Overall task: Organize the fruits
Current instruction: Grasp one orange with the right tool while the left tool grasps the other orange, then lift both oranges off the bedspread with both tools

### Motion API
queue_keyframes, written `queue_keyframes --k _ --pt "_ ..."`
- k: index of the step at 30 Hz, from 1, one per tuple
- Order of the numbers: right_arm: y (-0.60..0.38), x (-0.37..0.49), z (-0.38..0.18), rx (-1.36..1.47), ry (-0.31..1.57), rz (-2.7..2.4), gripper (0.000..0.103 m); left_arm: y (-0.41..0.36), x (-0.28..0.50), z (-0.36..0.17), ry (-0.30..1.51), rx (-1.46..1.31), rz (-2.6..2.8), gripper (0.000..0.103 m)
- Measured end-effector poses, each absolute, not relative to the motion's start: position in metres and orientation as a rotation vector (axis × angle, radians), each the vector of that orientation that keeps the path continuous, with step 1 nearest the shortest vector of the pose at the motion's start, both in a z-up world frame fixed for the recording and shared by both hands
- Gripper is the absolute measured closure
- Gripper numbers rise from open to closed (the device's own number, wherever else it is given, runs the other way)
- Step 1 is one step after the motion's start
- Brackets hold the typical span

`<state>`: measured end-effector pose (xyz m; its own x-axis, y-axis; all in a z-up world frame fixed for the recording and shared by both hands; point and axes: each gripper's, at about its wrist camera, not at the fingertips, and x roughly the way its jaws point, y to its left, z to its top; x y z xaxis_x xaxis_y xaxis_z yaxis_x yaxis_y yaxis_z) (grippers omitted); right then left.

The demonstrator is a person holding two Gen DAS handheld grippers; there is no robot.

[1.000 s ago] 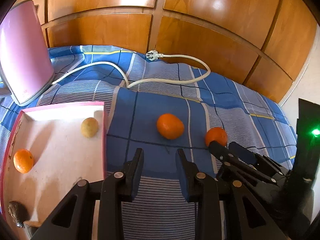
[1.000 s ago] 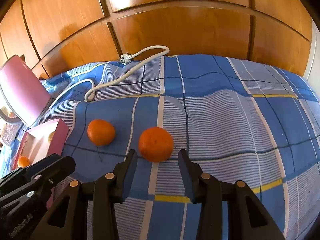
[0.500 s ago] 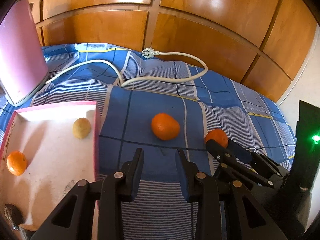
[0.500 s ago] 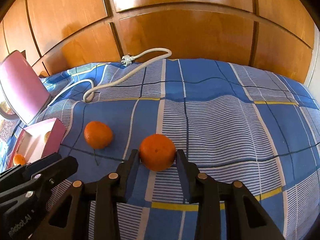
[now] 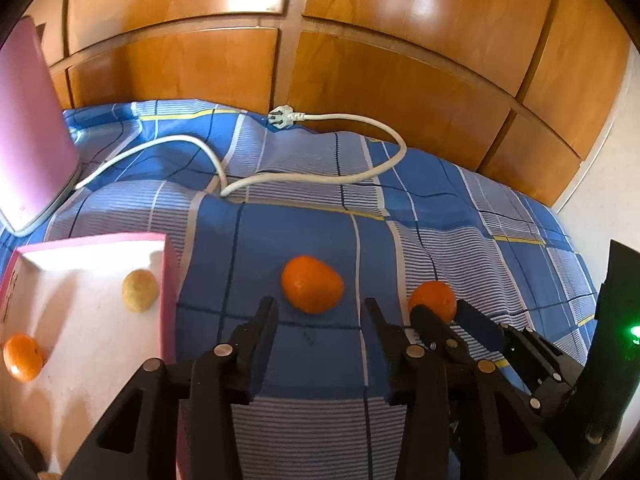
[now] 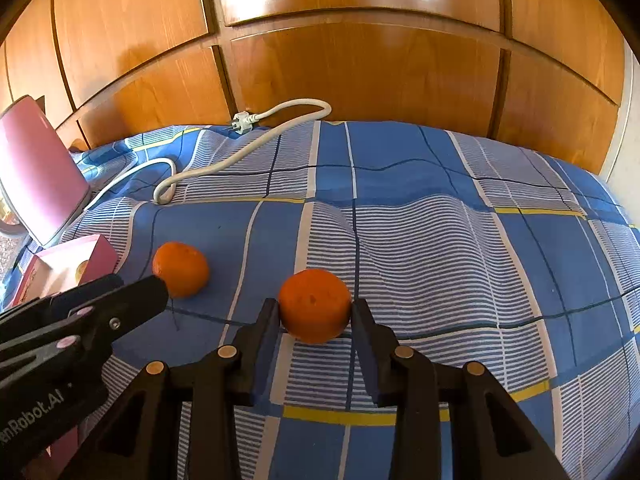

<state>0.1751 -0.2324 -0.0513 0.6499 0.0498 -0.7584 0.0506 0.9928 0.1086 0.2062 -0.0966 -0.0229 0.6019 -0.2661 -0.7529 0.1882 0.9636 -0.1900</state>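
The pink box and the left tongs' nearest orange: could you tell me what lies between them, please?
Only bare blue checked bedspread lies between the pink cardboard box and the loose orange, as the left wrist view shows.

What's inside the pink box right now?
The pink box holds a yellowish fruit, an orange and a dark item at its near corner, largely cut off.

We see our right gripper point(image 6: 314, 308) closed on a mandarin point(image 6: 314, 305) resting on the blue checked bedspread point(image 6: 440, 240), both fingertips touching its sides. A second mandarin point(image 6: 181, 269) lies near, toward the bedspread's left edge, just beyond the left gripper's point(image 6: 120, 300) tip.
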Motion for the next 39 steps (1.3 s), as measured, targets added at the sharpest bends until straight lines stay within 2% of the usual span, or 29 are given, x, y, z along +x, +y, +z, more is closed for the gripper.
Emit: queue_keyframes --k 8,11,15,31,39 --pt "-0.232 0.177 -0.052 0.119 0.862 0.011 0.066 -0.103 0.229 -0.032 0.901 -0.069 -0.241 0.059" --pt "-0.232 0.178 -0.052 0.116 0.864 0.014 0.066 -0.104 0.234 -0.037 0.904 -0.066 -0.240 0.067" --pt "-0.230 0.181 -0.052 0.104 0.866 0.016 0.066 -0.102 0.237 -0.038 0.884 -0.083 -0.245 0.070" --pt "-0.232 0.174 -0.048 0.111 0.859 0.006 0.066 -0.099 0.218 -0.035 0.880 -0.061 -0.223 0.072" --pt "-0.241 0.148 -0.040 0.117 0.859 0.005 0.066 -0.106 0.179 -0.034 0.900 -0.041 -0.236 0.072"
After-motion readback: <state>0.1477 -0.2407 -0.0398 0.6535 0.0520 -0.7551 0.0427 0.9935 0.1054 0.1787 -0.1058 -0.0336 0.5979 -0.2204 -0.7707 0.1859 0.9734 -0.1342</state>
